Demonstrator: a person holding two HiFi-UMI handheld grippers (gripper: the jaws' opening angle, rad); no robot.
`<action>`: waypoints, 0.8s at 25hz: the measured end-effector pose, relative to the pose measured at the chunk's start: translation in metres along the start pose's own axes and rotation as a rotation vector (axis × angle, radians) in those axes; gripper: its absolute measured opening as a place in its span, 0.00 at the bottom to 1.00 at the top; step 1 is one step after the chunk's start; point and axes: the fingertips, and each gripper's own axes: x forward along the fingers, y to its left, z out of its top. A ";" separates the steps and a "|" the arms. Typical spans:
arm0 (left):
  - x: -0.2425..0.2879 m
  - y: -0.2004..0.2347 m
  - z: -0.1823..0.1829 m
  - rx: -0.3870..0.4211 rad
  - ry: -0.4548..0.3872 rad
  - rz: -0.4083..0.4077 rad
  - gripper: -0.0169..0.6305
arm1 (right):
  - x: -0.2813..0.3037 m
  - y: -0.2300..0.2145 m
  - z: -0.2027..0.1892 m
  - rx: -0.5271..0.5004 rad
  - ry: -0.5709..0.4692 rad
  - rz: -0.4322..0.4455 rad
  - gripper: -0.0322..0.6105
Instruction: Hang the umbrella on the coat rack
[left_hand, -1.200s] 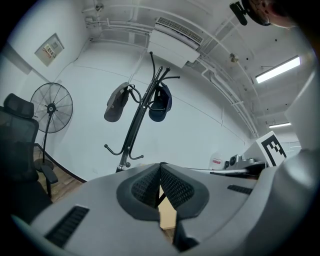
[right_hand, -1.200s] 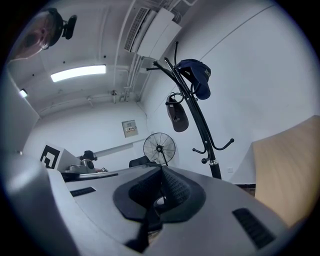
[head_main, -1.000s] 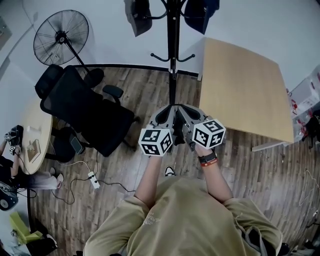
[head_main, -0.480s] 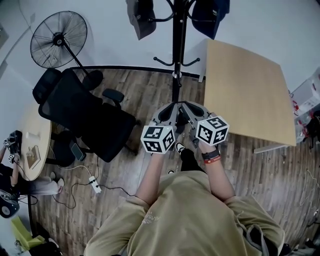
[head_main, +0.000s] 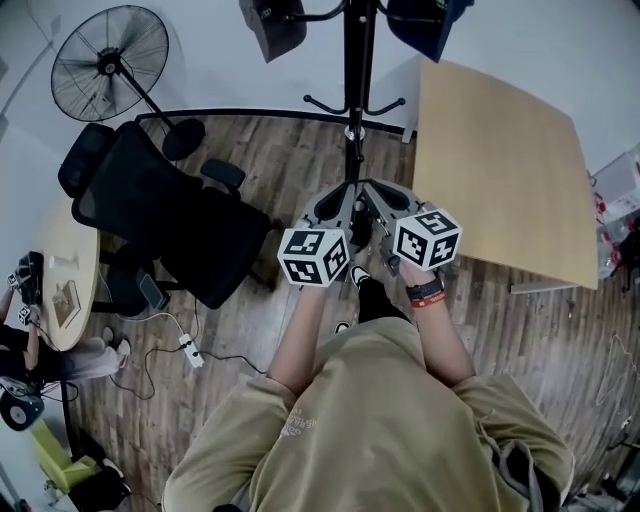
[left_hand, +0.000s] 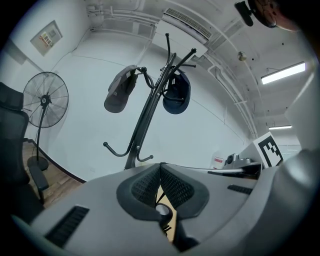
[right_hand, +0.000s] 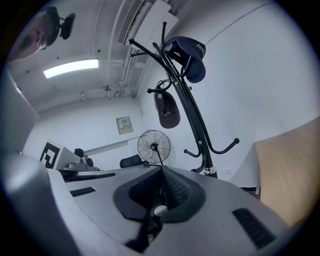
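Observation:
A black coat rack (head_main: 353, 60) stands straight ahead against the white wall. A grey cap (head_main: 272, 25) and a dark blue cap (head_main: 425, 20) hang from its upper hooks; its lower hooks (head_main: 355, 104) are bare. No umbrella shows in any view. My left gripper (head_main: 338, 198) and right gripper (head_main: 370, 195) are held side by side at chest height, pointing at the rack's base. The left gripper (left_hand: 160, 165) is shut with nothing between its pads. The right gripper (right_hand: 161, 169) is also shut and holds nothing. The coat rack (left_hand: 145, 120) rises just beyond both.
A wooden table (head_main: 500, 170) stands right of the rack. A black office chair (head_main: 165, 215) and a standing fan (head_main: 100, 65) are at the left. A power strip and cable (head_main: 190, 350) lie on the wooden floor. A round table (head_main: 70, 280) sits at the far left.
The view has shifted slightly toward the rack, and a shoe now shows under the grippers. Both grippers stay shut and side by side.

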 end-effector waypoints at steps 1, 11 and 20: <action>0.002 0.003 -0.002 -0.001 0.003 0.001 0.06 | 0.002 -0.002 -0.002 0.002 0.004 0.000 0.07; 0.024 0.016 -0.010 0.003 0.022 0.005 0.06 | 0.017 -0.023 -0.005 0.006 0.023 -0.010 0.07; 0.039 0.029 -0.022 0.005 0.037 0.017 0.06 | 0.032 -0.040 -0.015 0.008 0.043 -0.012 0.07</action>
